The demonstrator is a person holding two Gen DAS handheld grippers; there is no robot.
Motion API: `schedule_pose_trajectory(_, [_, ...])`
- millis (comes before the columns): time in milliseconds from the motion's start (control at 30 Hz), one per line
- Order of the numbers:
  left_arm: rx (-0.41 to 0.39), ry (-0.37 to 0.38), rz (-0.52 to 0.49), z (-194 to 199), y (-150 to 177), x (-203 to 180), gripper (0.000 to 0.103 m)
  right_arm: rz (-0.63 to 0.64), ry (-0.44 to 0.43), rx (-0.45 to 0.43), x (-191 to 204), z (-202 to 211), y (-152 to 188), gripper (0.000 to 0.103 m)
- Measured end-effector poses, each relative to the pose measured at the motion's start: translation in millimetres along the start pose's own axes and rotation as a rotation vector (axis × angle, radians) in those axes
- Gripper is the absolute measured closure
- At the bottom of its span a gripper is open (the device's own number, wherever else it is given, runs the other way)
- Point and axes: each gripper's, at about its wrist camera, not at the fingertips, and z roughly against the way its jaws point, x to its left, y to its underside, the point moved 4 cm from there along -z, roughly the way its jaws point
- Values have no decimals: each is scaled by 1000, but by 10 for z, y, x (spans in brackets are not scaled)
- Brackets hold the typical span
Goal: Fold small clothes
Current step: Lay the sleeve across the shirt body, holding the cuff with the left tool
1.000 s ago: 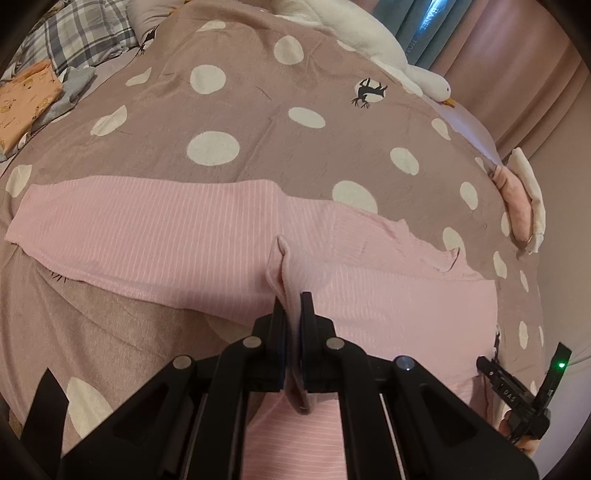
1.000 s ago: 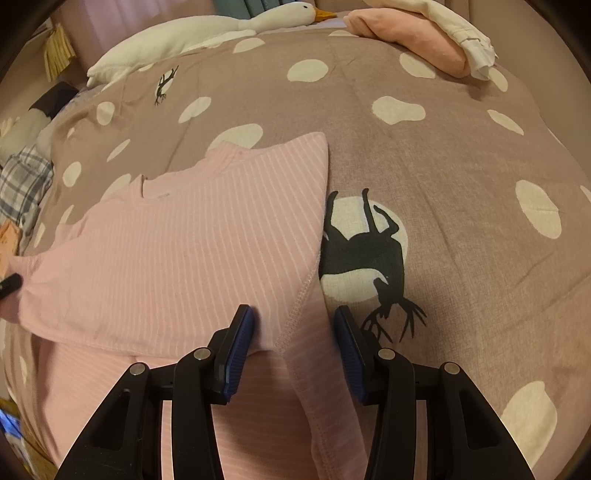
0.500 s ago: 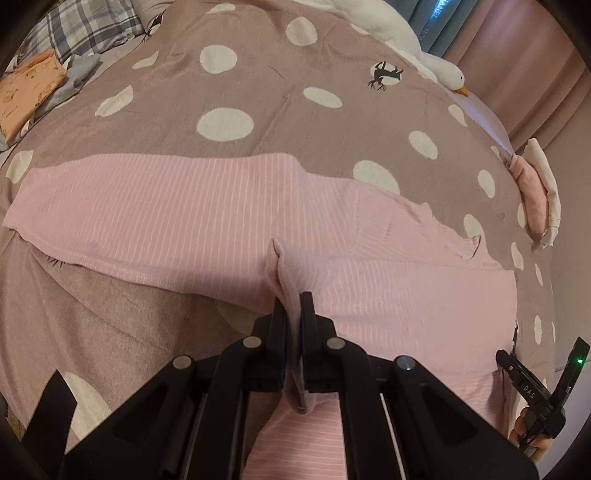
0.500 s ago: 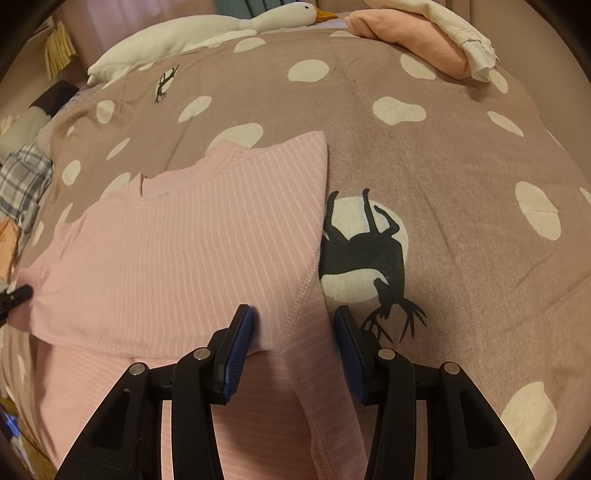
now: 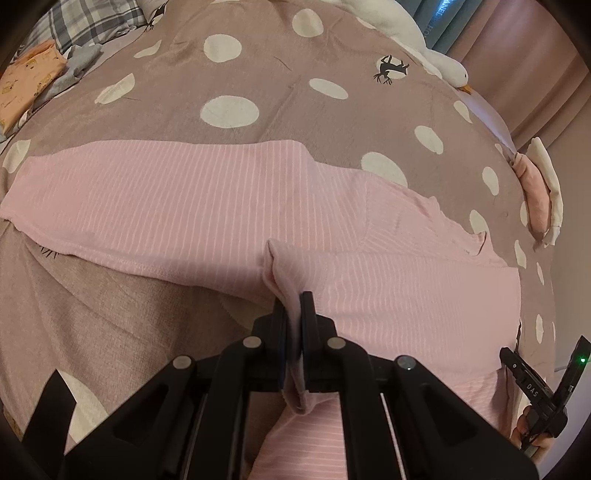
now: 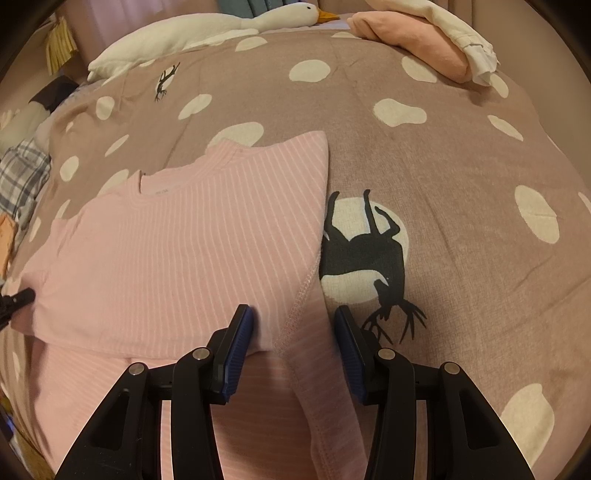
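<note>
A pink striped long-sleeved top (image 5: 207, 206) lies flat on the brown dotted bedspread (image 5: 229, 66), one sleeve stretched out to the left. My left gripper (image 5: 293, 299) is shut on a pinched fold of the top near the underarm. In the right wrist view the top (image 6: 184, 251) lies folded with its neckline at the far side. My right gripper (image 6: 293, 325) is open, its blue pads on either side of the top's stitched side seam (image 6: 303, 295), low over the cloth. The right gripper also shows at the lower right of the left wrist view (image 5: 535, 391).
A white goose plush (image 6: 207, 33) lies along the far edge of the bed. A folded pink and white cloth pile (image 6: 424, 40) sits at the far right. Plaid fabric (image 5: 92, 22) and an orange cloth (image 5: 26, 81) lie at the far left.
The left gripper has carried its pinched fold slightly toward the right gripper. In the right wrist view the pink top's left edge has shifted inward. The right gripper has stayed open in place.
</note>
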Motion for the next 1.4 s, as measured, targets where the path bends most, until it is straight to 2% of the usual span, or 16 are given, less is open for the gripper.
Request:
schedule_pose_trajectory(900, [23, -30, 7, -157, 135, 170, 92, 13, 17, -6, 9, -23, 2, 56])
schedule_pose_trajectory(1267, [-2, -3, 32, -169, 197, 222, 90, 17, 46, -31, 31, -29, 42, 56])
schedule_pose_trajectory(1400, [37, 19, 59, -158, 165, 254, 89, 6, 89, -9, 70, -41, 20, 56])
